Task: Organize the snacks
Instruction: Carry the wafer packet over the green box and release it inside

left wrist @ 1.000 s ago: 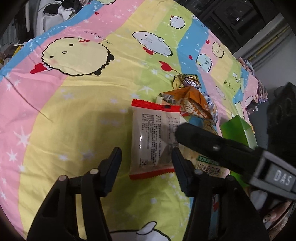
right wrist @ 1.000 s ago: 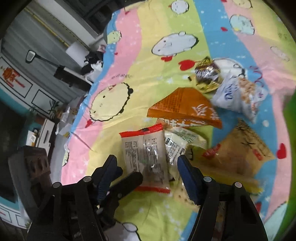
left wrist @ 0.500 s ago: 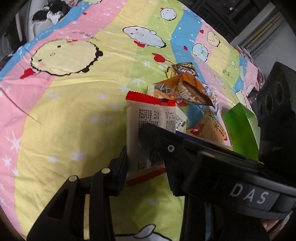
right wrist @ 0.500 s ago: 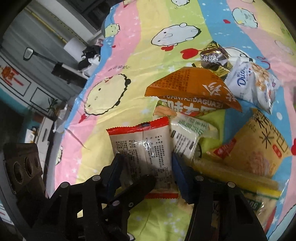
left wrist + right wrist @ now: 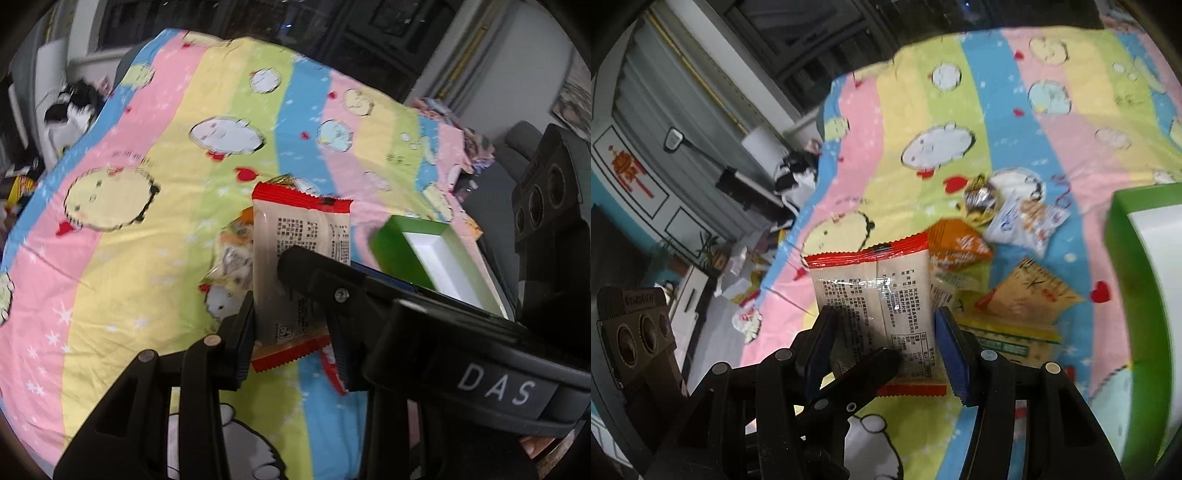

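A pastel striped cartoon-print bed sheet (image 5: pixel 1015 92) is carrying a loose pile of snack packets (image 5: pixel 1008 266), with an open green cardboard box (image 5: pixel 436 254) lying at about three o'clock of it. Both grippers are sharing one red-edged clear plastic snack packet (image 5: pixel 875 291), held above the sheet: the left gripper (image 5: pixel 291 328) and right gripper (image 5: pixel 882 343) are each clamping their jaws, narrowly parted, across its lower half. The packet is looking light, crinkly and slippery, probably crushable, so gripping near the sealed edge seems safest.
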`<state>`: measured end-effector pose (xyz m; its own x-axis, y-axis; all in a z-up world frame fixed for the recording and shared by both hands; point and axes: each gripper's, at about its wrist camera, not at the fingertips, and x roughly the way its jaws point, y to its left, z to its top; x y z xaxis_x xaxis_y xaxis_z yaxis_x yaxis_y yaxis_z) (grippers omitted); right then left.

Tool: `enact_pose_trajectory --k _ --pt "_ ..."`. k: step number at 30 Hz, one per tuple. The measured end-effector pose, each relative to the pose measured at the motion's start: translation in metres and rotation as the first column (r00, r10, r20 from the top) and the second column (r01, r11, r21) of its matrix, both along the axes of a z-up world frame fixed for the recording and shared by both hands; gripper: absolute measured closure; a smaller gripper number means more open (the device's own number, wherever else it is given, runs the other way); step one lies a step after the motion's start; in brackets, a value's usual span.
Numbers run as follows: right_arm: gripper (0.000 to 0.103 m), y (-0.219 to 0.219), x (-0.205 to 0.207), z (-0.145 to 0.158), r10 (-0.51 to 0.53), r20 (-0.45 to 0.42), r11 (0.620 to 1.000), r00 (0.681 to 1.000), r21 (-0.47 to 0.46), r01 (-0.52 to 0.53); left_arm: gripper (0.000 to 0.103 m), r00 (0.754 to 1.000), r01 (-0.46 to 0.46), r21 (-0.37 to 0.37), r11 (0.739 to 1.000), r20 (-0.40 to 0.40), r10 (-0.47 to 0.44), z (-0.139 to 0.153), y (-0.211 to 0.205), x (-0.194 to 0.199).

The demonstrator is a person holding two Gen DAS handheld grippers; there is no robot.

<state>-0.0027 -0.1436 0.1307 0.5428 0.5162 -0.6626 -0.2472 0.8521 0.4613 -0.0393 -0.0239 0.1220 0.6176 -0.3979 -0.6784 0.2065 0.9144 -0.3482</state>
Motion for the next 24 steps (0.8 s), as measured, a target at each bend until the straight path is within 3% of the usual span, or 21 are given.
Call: enact_pose_trajectory --k 6,15,24 --pt "0.046 -0.021 -0.021 0.027 -0.047 0.065 0.999 0.997 0.002 0.047 0.067 0.996 0.054 0.008 0.999 0.069 -0.054 0.028 -0.026 -0.019" --pt "0.046 -0.078 -0.048 0.05 -0.169 0.105 0.985 0.98 -0.026 0.173 0.068 0.979 0.184 -0.012 0.983 0.093 -0.182 0.045 -0.084 -0.024" --pt "0.046 -0.144 -0.061 0.045 -0.289 0.113 0.95 0.951 -0.088 0.299 0.069 0.95 0.311 -0.076 0.947 0.013 -0.311 0.033 -0.156 -0.02"
